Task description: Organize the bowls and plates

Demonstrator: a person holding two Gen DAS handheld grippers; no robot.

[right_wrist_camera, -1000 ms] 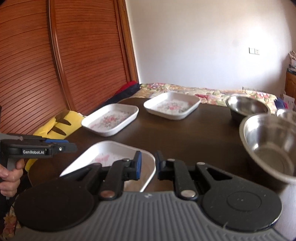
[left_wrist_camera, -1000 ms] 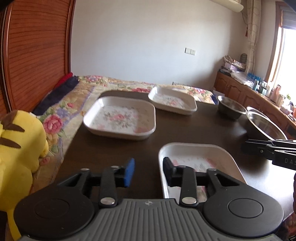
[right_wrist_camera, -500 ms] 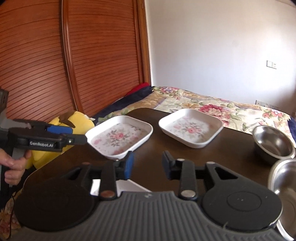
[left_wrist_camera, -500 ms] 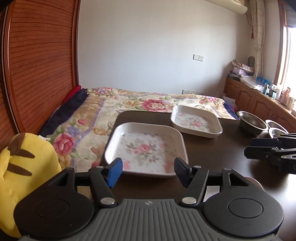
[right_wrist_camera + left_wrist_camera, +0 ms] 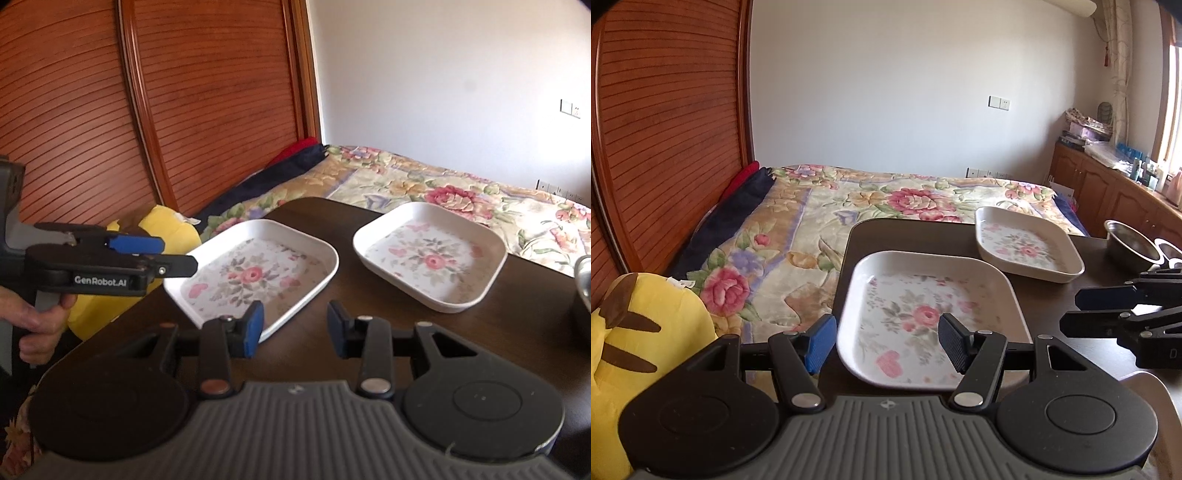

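Tabletop (image 5: pixel 1052 306): dark brown wood, rounded far corner, set against a bed with a floral quilt (image 5: pixel 886 199).
Near plate: white square plate with pink rose print (image 5: pixel 923 314), flat on the tabletop near its left edge; also seen from the right wrist (image 5: pixel 255 273).
Far plate: second white square plate with the same floral print (image 5: pixel 1027 243), flat on the tabletop, further back and to the right, apart from the near plate; right wrist view (image 5: pixel 432 258).
Bowls: shiny steel bowl (image 5: pixel 1130 240) upright at the right side of the tabletop; rim of another steel bowl (image 5: pixel 1169 254) just beside it, mostly hidden.
Left gripper (image 5: pixel 886 343): released, jaws spread wide, holding nothing, hovering over the near edge of the near plate; contact cannot be told. Held by a hand (image 5: pixel 33 321) in the right wrist view.
Right gripper (image 5: pixel 295 328): released, jaws apart, empty, above the tabletop just in front of the near plate's right corner.
Surroundings: yellow plush toy with brown stripes (image 5: pixel 639 350) left of the tabletop; slatted reddish wood doors (image 5: pixel 147 110) behind.
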